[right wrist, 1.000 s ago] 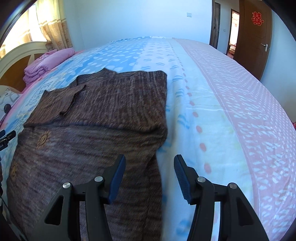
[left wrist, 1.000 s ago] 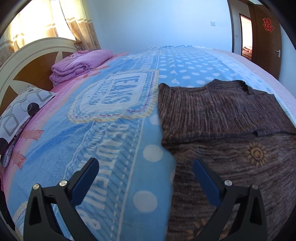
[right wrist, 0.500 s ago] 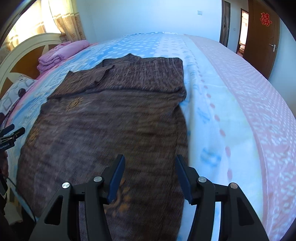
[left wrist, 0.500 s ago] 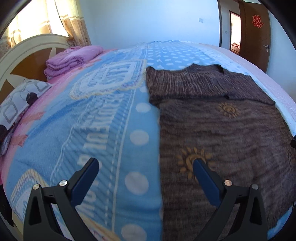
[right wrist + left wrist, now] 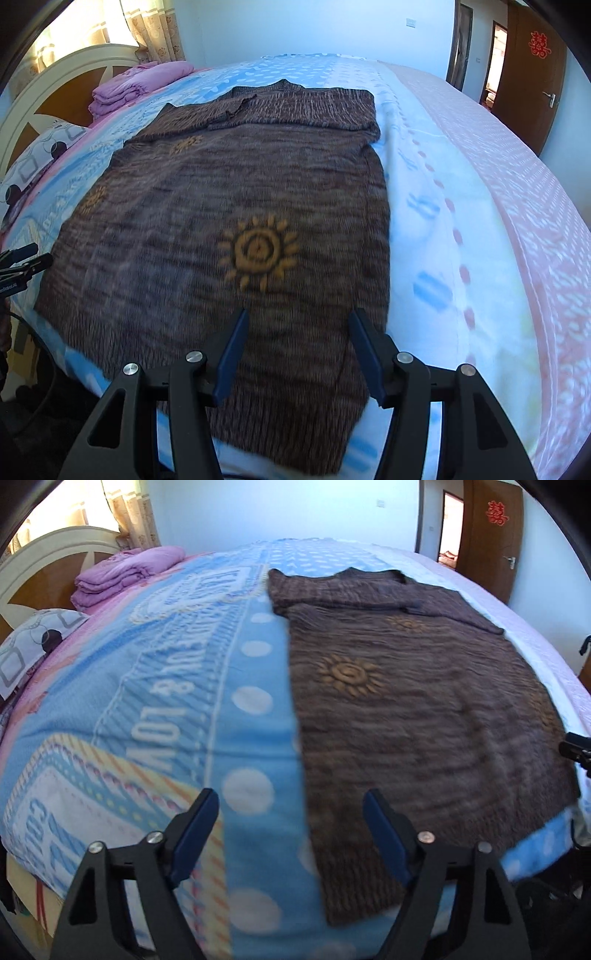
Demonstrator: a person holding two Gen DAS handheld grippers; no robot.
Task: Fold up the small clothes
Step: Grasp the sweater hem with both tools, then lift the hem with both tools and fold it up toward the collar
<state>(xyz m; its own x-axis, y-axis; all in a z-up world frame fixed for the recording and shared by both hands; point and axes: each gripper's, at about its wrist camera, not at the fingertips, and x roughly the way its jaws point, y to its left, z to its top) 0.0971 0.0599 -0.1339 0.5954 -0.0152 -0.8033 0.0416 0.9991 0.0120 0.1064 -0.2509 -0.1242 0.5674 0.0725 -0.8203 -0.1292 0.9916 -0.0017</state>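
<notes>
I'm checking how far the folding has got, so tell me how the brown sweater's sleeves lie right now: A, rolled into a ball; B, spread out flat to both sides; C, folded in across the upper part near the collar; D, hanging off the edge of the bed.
C: the right wrist view shows both sleeves laid across the top of the brown sweater, below the collar, on the bed.

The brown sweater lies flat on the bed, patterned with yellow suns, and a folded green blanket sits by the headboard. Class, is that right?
One detail is wrong: the folded blanket by the headboard is pink, not green, as the right wrist view shows. The brown sweater does lie flat on the bed with yellow suns.
</notes>
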